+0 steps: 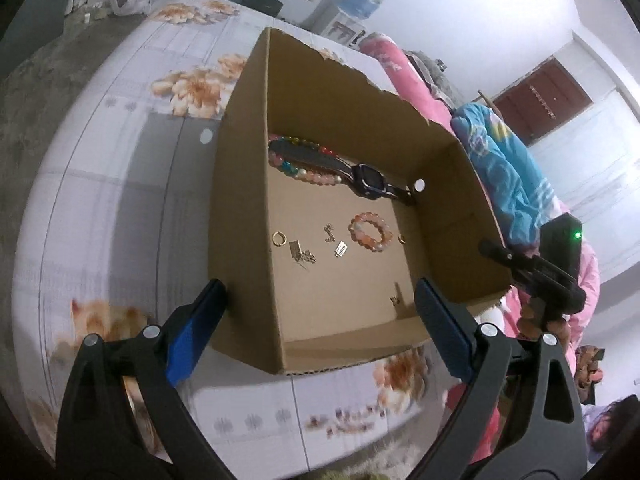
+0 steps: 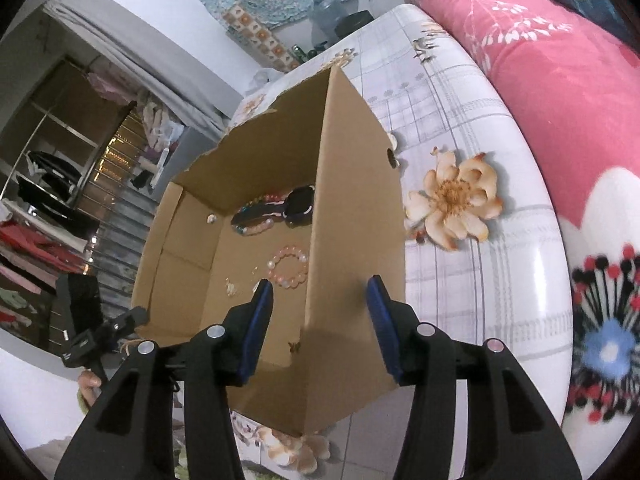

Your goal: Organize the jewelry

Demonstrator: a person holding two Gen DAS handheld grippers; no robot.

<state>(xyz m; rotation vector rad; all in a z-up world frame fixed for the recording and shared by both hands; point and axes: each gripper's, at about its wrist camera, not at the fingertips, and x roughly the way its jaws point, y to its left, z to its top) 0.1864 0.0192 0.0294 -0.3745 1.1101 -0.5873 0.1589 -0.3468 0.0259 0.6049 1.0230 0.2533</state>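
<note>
While the jewelry (image 1: 366, 232) lay scattered on the cardboard box (image 1: 248, 208) floor, both grippers (image 1: 320, 312) (image 2: 318, 320) were held empty, left jaws wide, right half-spread; a piece presumably needed picking next.

Matt corrugated cardboard box (image 1: 248, 200) holds glossy bead bracelet (image 1: 371, 232) on smooth printed cloth (image 1: 120, 200).

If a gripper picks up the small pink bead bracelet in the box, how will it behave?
The pink bead bracelet lies as a loose ring of separate round beads, so it would probably sag rather than hold its shape. The beads look smooth and glossy, so flat pads may slip. It looks small and likely light; a push would probably slide it across the box floor.
</note>
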